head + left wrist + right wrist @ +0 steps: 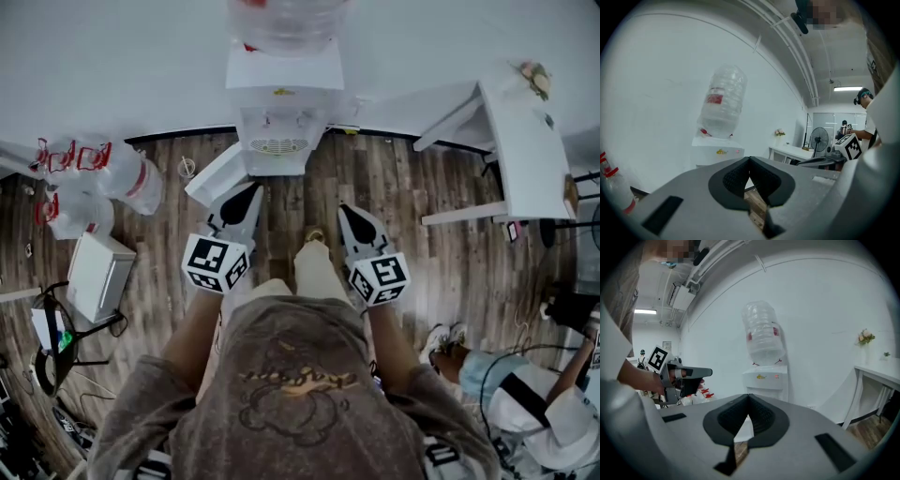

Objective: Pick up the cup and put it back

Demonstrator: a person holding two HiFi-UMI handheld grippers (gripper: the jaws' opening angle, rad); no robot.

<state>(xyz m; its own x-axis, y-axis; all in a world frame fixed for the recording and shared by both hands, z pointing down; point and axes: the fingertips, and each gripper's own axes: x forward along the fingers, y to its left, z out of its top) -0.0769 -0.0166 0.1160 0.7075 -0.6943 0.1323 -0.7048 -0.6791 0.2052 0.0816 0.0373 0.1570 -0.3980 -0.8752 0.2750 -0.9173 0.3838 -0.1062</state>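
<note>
Pick not started: left gripper (pixel 247 197) and right gripper (pixel 351 217) both clenched shut, empty, near tall white water dispenser (pixel 281 131). Possibly small pale round cup (pixel 187 167) on brown wood floor (pixel 422 272), left of dispenser, untouched.

Brown wood floor (pixel 441 253). White water cooler (pixel 284 103) stands far middle, by wall. Big clear bottles (pixel 112 178) lie far left. White box (pixel 98 274) sits left, just nearer than bottles. White table (pixel 525 141) stands far right.
</note>
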